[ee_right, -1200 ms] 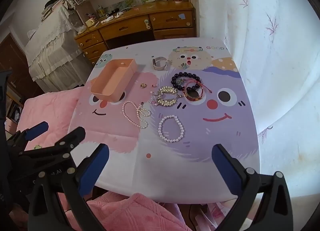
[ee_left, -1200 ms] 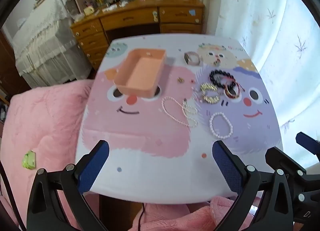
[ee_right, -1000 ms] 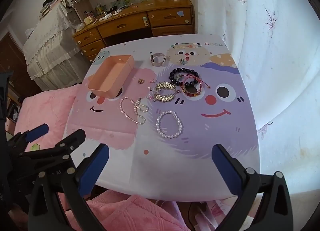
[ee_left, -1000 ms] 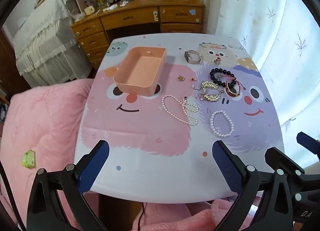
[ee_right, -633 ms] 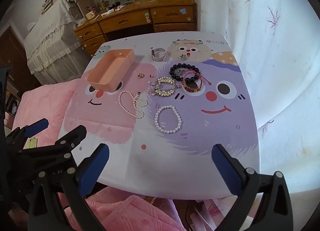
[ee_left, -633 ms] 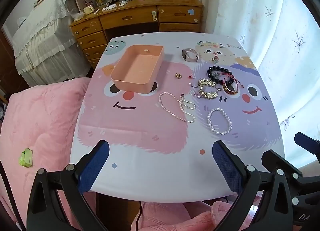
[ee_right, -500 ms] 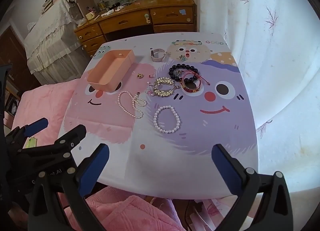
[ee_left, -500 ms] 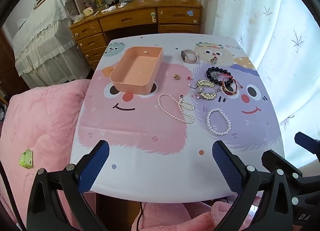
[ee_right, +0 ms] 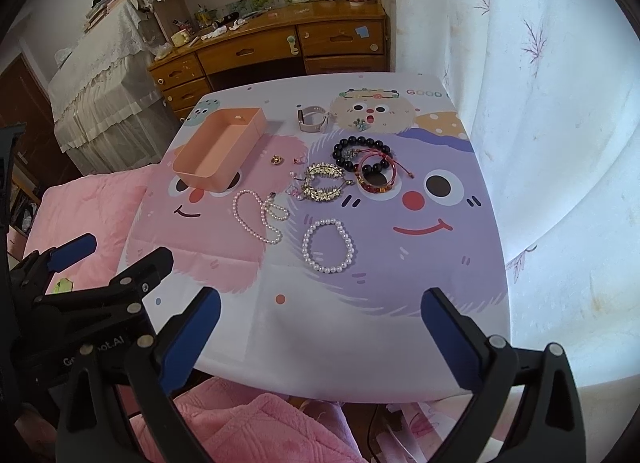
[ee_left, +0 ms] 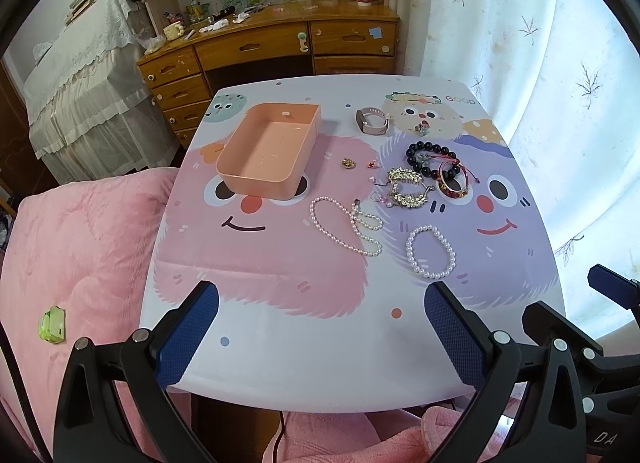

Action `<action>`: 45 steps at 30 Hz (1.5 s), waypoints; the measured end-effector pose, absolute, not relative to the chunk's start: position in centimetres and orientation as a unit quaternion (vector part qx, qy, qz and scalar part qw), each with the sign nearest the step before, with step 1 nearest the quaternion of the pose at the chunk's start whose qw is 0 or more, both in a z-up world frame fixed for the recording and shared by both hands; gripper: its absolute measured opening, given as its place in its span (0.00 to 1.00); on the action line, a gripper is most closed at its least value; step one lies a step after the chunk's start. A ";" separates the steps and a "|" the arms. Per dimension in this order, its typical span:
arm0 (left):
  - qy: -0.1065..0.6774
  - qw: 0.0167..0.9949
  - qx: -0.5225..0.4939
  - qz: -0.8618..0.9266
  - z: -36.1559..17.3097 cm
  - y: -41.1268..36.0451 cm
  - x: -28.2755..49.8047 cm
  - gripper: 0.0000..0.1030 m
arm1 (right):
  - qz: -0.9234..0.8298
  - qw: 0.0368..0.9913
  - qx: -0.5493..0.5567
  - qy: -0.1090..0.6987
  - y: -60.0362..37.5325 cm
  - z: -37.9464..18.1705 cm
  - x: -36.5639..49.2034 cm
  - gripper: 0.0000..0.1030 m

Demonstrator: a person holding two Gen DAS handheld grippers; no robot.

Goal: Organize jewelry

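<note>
Two claws hung over the near edge of the bench [ee_left: 320, 351], both spread wide with nothing between the fingers: the left claw [ee_left: 320, 331] and the right claw [ee_right: 320, 335]. None of the jewelry had gone into the tray [ee_left: 268, 155], which sat bare, far ahead and left of both claws.

Nearest lay the pearl bracelet [ee_right: 329, 245], a closed ring flat on the bench, almost dead ahead of the right claw and ahead-right of the left one. The pearl necklace [ee_left: 347, 225] lay just left of it, its long axis running from far-left to near-right, ahead of the left claw. Beyond them, close together, were the gold leaf piece [ee_right: 323, 182], the dark bead bracelet [ee_right: 360, 152] and the red bangle [ee_right: 376, 177], with a watch [ee_left: 372, 121] farther off.

By my judgement, the right claw sat better lined up for the bracelet, which would then travel forward and left to the tray.
</note>
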State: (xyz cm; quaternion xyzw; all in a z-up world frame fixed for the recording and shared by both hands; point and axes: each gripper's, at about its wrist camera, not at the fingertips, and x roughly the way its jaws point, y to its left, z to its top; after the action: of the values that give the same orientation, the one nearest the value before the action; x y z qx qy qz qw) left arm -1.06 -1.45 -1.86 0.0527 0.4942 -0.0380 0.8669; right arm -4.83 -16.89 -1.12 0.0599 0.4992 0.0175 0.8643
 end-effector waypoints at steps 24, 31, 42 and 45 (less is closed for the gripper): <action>0.482 0.873 0.049 -0.053 -1.3 -0.8 0.1 0.99 | 0.018 0.861 0.081 0.502 -17.0 -1.5 -3.6 0.97; 0.489 0.869 0.042 -0.058 -1.4 -0.2 0.6 0.99 | 0.024 0.869 0.071 0.490 -15.9 -1.0 -3.4 0.97; 0.485 0.873 0.028 -0.049 -1.4 0.9 0.0 0.99 | 0.035 0.875 0.050 0.480 -14.5 -0.6 -3.8 0.97; 0.481 0.875 0.024 -0.050 -1.3 1.0 -0.2 0.99 | 0.035 0.877 0.047 0.477 -14.4 -0.5 -3.9 0.97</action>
State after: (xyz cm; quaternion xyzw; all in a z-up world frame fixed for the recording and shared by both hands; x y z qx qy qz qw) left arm -0.18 1.03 -1.28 0.0241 0.4808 -0.0498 0.8751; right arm -3.87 -14.38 -0.46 0.0466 0.4775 0.0354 0.8767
